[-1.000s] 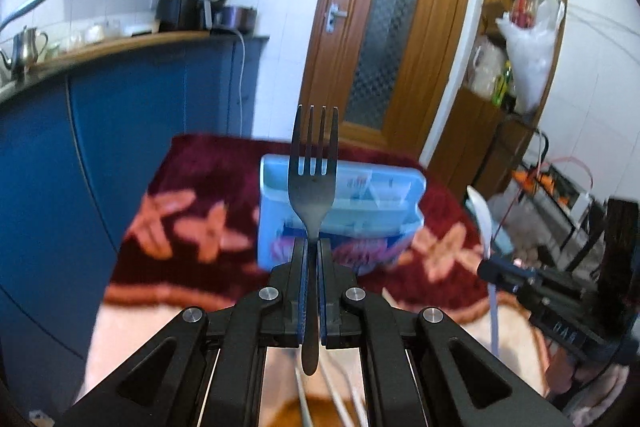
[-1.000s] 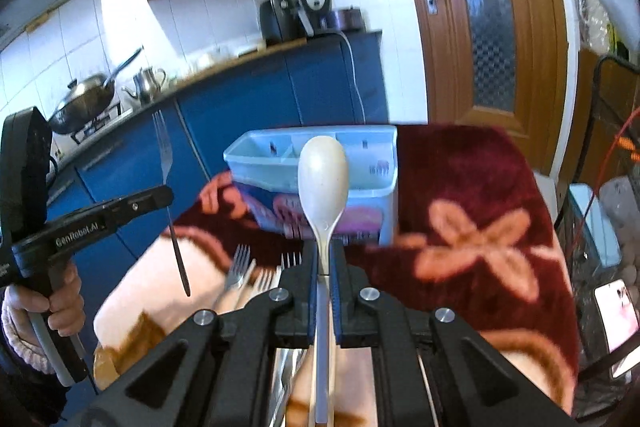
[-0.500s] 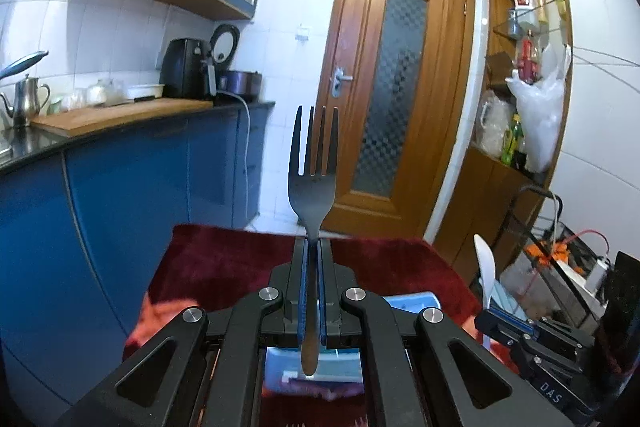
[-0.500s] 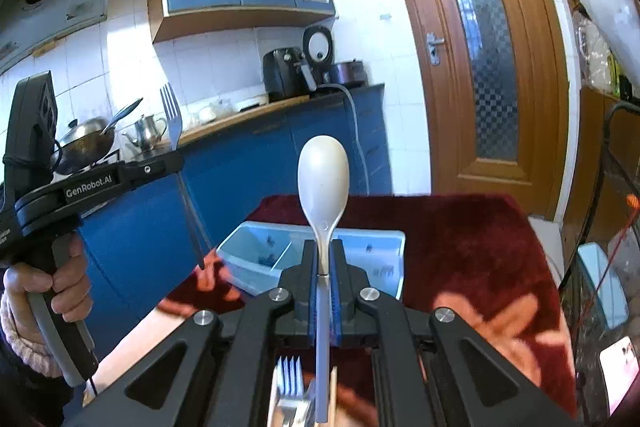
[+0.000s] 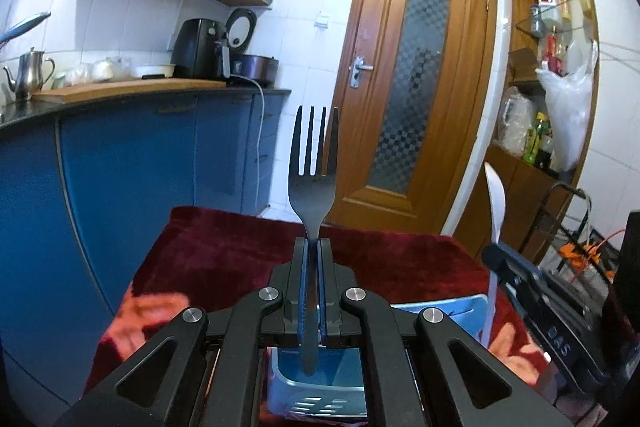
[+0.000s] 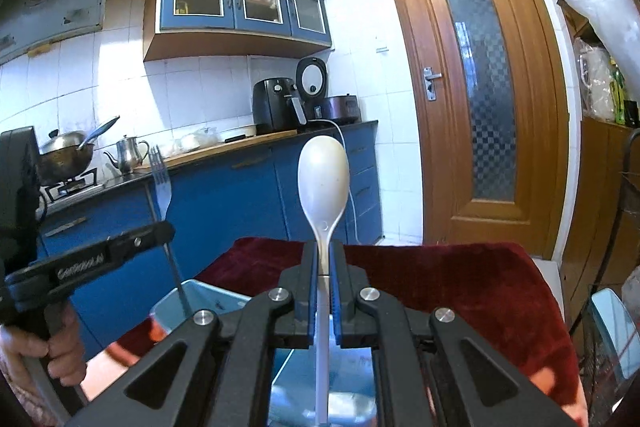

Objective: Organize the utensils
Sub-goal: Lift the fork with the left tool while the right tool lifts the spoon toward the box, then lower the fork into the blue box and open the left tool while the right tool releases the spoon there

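The left gripper [image 5: 311, 247] is clamped on a dark fork [image 5: 313, 183], tines up, its handle end hanging just over the blue bin [image 5: 320, 383] below the jaws. The right gripper [image 6: 324, 255] is likewise clenched on a white spoon [image 6: 323, 183], bowl up, its handle reaching down toward the same bin [image 6: 192, 301], which sits on a red floral cloth [image 6: 460, 291] near the table's near edge. The step in hand looks like dropping each utensil handle-first into its compartment. To do it well, each handle tip should be lined up over one compartment, kept upright and lowered inside the wall before the jaws let go, fork and spoon going into separate sections; which divider lies under which tool cannot be told, since the grippers hide most of the bin. The two grippers hang close together, so they could knock each other, and a handle could catch the rim. In the right view a hand [image 6: 60, 347] grips the left tool's handle. Farther off stand blue cabinets [image 5: 132, 167] with a kettle [image 5: 30, 73] and air fryer [image 5: 198, 49] on the worktop, and a wooden door [image 5: 416, 107]; none stand in the way.
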Demonstrator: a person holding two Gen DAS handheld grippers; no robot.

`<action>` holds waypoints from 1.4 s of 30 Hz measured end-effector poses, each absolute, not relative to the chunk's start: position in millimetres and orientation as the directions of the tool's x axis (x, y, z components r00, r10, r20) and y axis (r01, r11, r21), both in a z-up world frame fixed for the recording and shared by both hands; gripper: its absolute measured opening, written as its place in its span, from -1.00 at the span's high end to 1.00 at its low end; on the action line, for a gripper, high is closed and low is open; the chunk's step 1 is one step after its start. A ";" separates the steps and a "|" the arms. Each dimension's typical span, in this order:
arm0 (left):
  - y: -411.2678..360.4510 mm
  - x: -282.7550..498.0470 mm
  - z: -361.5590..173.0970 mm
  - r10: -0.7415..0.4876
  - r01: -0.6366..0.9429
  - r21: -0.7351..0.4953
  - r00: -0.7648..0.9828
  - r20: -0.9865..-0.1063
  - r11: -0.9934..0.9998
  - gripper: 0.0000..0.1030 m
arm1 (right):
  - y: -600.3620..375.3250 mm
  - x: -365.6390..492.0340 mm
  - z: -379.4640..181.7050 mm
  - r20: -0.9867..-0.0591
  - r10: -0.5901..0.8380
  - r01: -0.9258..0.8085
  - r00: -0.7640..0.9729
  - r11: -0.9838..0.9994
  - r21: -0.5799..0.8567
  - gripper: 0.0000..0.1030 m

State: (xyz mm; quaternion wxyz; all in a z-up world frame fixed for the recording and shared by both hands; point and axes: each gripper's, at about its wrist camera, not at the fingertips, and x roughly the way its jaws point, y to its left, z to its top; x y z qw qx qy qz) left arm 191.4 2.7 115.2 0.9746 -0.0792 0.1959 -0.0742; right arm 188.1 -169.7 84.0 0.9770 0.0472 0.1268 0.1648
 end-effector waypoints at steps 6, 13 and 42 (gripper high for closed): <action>-2.7 198.7 96.7 -0.191 0.126 -0.184 0.899 -0.393 0.975 0.92 | -167.1 198.4 66.3 -0.240 0.334 -0.314 0.912 0.942 0.120 0.86; -0.1 198.3 83.9 -0.210 0.141 -0.191 0.884 -0.418 0.971 0.92 | -167.9 186.4 52.3 -0.302 0.344 -0.328 0.889 0.939 0.103 0.86; -9.5 155.3 95.5 -0.252 0.196 -0.165 0.842 -0.477 0.967 0.44 | -168.0 150.9 74.6 -0.331 0.337 -0.307 0.881 0.941 0.142 0.40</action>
